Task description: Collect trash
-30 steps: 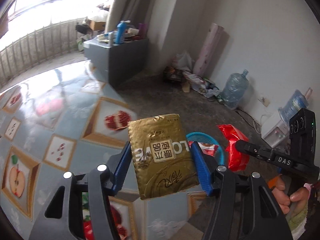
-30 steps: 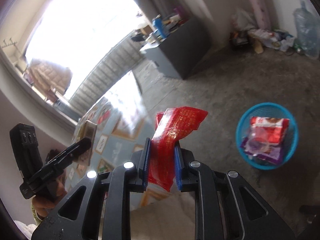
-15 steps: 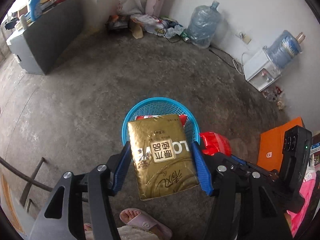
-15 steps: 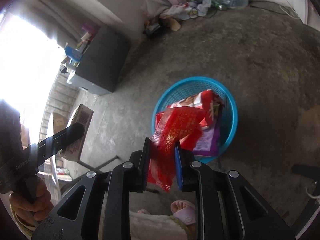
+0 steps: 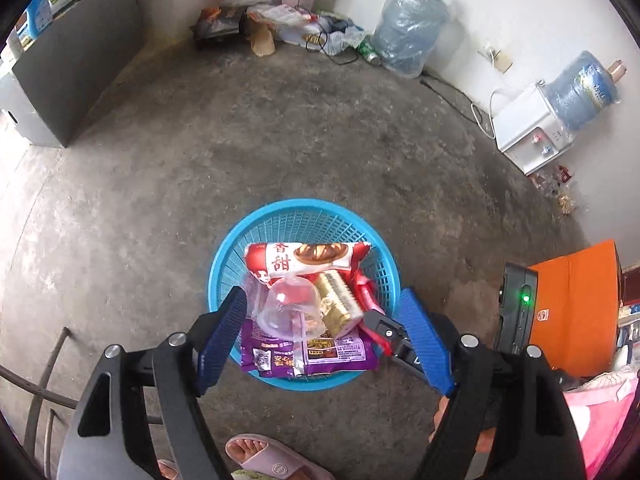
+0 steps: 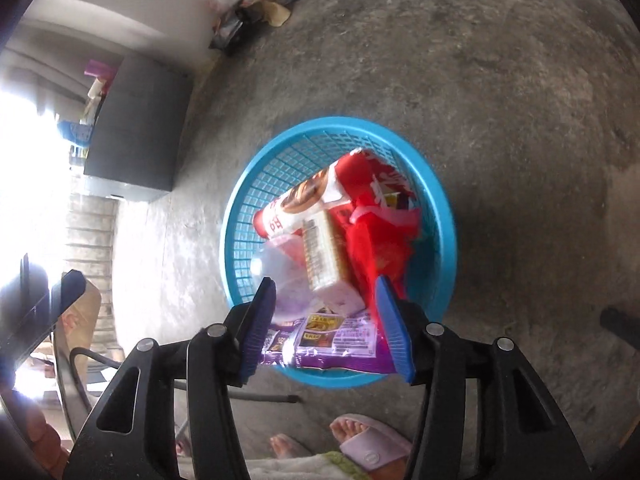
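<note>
Grey concrete floor (image 5: 168, 184), rough and stained, seen from above in both wrist views. Far left: dark grey cabinet (image 5: 76, 60) against the wall, small items on top. Centre: blue mesh basket (image 5: 280, 220) standing on the floor, directly below both tools.

Contents of the basket, left to right:
- clear plastic cup (image 5: 288, 308), lying on its side on the pile;
- red-and-white snack packet (image 5: 304, 260) across the far side;
- gold carton (image 5: 338, 300), tilted, leaning against the snack packet, beside the cup;
- purple wrapper (image 5: 312, 354) flat along the near rim, partly over its edge;
- red wrapper (image 6: 380, 248), crumpled, at the right side of the pile, touching the gold carton.

Left hand-held gripper (image 5: 324, 340): blue pads spread wide, nothing between them, poised above the near half of the basket.

Right hand-held gripper (image 6: 326, 324): pads likewise parted and empty, above the near rim; its right pad is close to the lower end of the red wrapper, contact uncertain.

Right of the basket: orange box (image 5: 576, 304). Back wall: large water bottle (image 5: 408, 28), white water dispenser (image 5: 532, 136) carrying a blue bottle, loose bags and papers in the corner. Lower edge: pink slipper (image 5: 276, 460) on a foot.
</note>
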Available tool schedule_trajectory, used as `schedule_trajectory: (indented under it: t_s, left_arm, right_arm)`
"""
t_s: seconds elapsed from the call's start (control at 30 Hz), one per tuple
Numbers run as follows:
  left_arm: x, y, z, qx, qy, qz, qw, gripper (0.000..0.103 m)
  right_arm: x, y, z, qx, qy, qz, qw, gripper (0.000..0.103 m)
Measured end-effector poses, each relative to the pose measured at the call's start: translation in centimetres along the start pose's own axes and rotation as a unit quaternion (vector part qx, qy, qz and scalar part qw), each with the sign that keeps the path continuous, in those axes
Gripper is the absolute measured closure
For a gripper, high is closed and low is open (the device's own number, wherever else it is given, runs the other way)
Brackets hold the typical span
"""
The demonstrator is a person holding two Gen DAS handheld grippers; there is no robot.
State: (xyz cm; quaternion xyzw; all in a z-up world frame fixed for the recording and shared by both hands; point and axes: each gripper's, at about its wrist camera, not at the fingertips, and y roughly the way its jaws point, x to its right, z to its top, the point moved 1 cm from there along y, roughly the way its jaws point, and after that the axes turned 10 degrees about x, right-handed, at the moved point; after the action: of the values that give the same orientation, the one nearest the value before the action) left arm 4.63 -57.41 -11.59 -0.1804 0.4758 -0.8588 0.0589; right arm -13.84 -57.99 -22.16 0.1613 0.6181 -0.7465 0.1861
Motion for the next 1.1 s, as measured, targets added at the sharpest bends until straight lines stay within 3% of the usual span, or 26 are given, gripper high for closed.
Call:
schedule_trajectory:
  t_s: [0.23,0.47,0.6,0.7,0.8,0.9,1.03,1.1]
  left_arm:
    - [0.0,-6.7,-0.2,0.062,-0.006,-0.004,0.998,0.027]
    - [-0.2,-17.8,-3.1,0.153,-0.013,-0.002,0.9881,0.019]
    - [-1.4,-24.9,-7.2,0.209,-0.024,0.037,0.9768,0.009]
    - [-2.8,-29.8,-10.9,0.241,-0.038,0.072,0.967,0.006]
    - [-4.3,-34.2,-14.8,0.267,-0.069,0.125,0.9529,0.006]
    - [-5.7,-37.4,-18.7,0.279,-0.117,0.213,0.9291,0.006]
    - [-7.2,-40.2,-23.5,0.293,-0.164,0.334,0.8806,0.006]
    - [-7.9,-41.3,-25.9,0.297,-0.182,0.363,0.8643,0.006]
  right_arm:
    - [0.3,-4.5,1.6,0.067,0.008,0.023,0.997,0.052]
    - [-4.9,-12.6,0.6,0.145,-0.072,0.053,0.985,0.044]
    - [-10.7,-17.5,-2.8,0.186,-0.171,0.079,0.964,0.029]
    - [-14.7,-20.9,-6.3,0.218,-0.251,0.095,0.939,0.015]
    - [-17.9,-23.6,-9.9,0.25,-0.315,0.105,0.909,0.008]
    - [-20.5,-25.1,-13.4,0.254,-0.36,0.125,0.889,0.008]
    - [-23.1,-26.2,-17.5,0.237,-0.413,0.157,0.865,0.008]
    - [-23.9,-26.4,-19.4,0.236,-0.443,0.159,0.85,0.008]
